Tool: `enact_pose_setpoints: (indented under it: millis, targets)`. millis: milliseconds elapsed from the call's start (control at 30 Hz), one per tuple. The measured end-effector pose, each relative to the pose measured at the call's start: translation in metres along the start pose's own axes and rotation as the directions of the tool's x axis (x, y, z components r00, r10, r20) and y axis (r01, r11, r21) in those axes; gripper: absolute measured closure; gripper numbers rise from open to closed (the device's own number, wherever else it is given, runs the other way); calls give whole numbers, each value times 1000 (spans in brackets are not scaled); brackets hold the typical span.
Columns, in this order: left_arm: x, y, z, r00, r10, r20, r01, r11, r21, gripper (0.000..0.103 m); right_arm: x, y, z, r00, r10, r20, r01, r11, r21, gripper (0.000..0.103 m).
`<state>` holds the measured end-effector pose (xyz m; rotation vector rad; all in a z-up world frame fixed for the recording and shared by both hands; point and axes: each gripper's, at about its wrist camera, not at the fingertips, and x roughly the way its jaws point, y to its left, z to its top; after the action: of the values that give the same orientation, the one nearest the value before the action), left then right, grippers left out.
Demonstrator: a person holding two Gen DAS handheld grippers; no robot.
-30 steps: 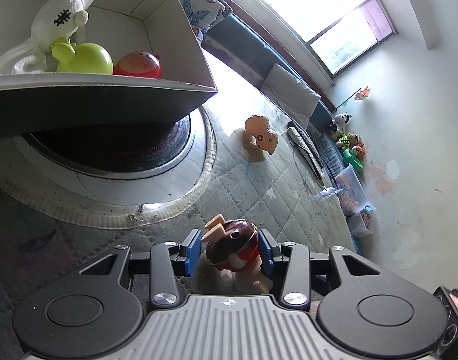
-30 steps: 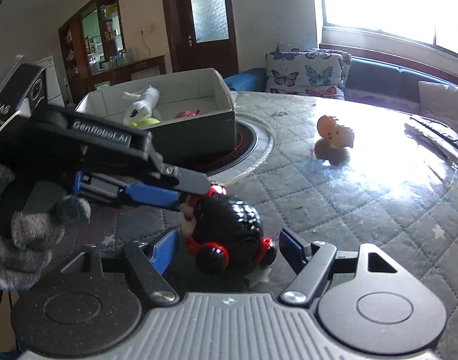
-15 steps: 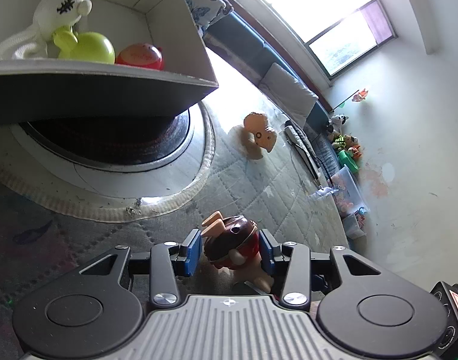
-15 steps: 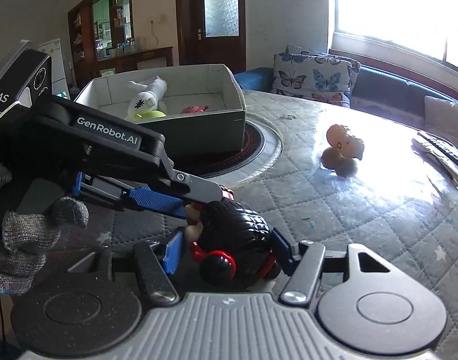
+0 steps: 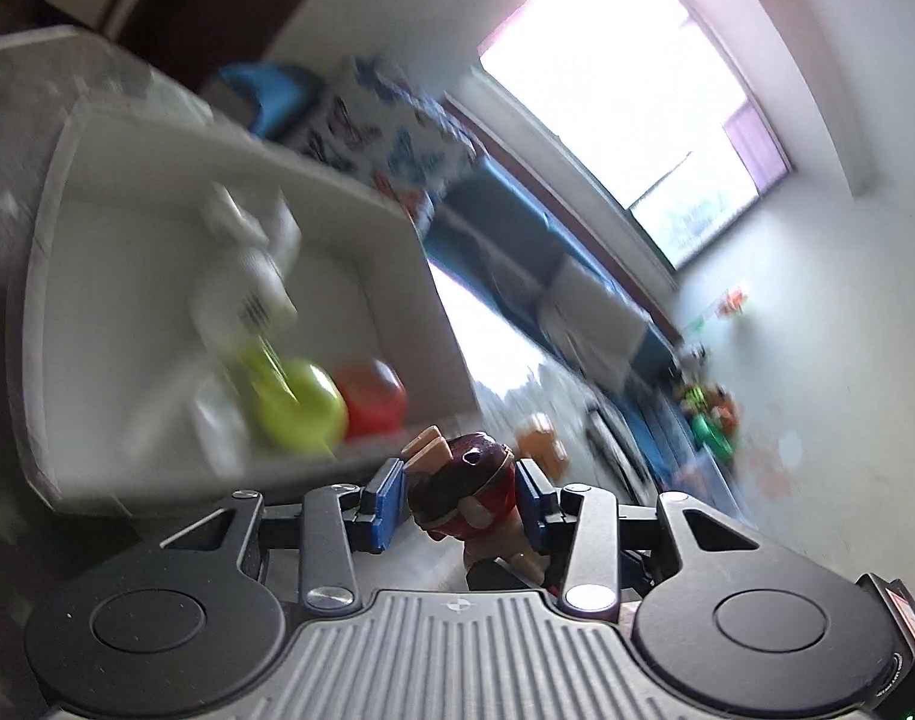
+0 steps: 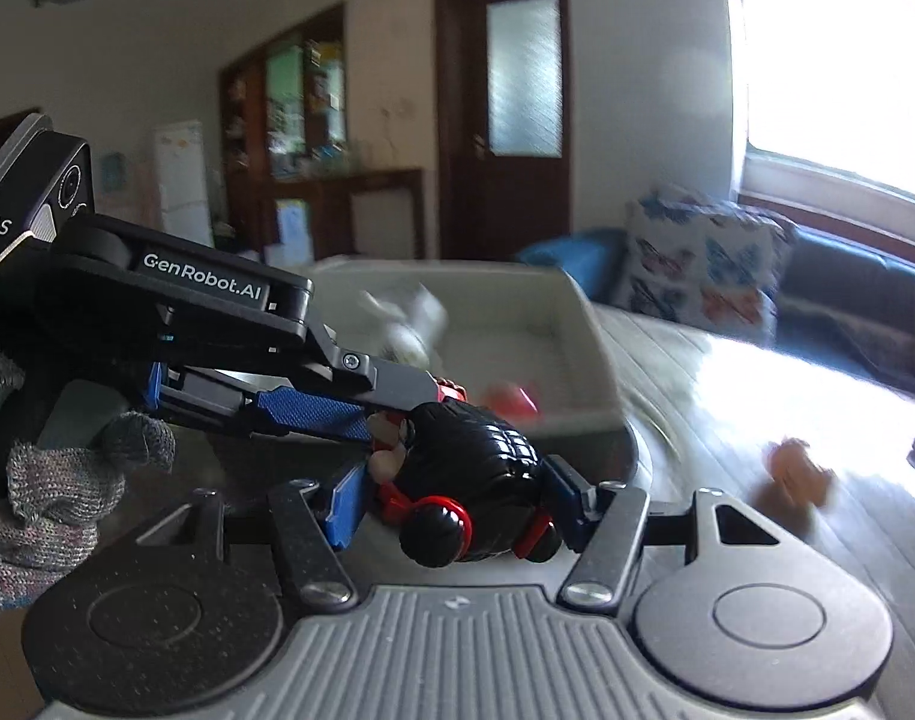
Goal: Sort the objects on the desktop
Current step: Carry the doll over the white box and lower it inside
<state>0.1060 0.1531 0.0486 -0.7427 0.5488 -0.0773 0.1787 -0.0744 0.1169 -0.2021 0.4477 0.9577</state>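
Left gripper [image 5: 460, 495] clamps brown figure [image 5: 463, 480]; right gripper [image 6: 457, 498] clamps black figure [image 6: 469, 480]; bin [image 6: 583, 324] wall ahead.

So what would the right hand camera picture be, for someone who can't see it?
Both grippers, right gripper and left gripper, clamp one black-and-red toy above the table. Behind sits a blurry white box holding toys.

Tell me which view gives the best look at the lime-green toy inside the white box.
The left wrist view. There the lime-green toy lies in plain sight on the floor of the white box, beside a red toy, though blurred. In the right wrist view the left gripper crosses the box and no green toy shows.
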Motion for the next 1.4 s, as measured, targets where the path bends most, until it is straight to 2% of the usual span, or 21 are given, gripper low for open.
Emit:
enact_pose_setpoints:
  millis: [133,233,533,900,1100,1400]
  targets:
    - [-14,20,28,996,62,66,-62,998,-3,60,35,14,24,997,72,20,-72,997,-2,41]
    - [-18,40,44,991,106,86,-105,994,-20,60,62,22,33,993,116,13,-117,993,12,41]
    - [-2,79,65,977,206,58,-204,978,-32,60,119,17,30,978,199,-60,-192,976,106,41]
    - [8,66,56,959,276,67,-281,956,84,61,143,28,18,972,193,-135,-183,979,86,42]
    - [6,65,56,955,290,67,-294,954,60,62,144,34,16,973,173,-154,-167,985,50,42]
    - [-11,60,54,953,283,110,-290,955,58,62,144,41,16,976,149,-160,-147,989,21,41]
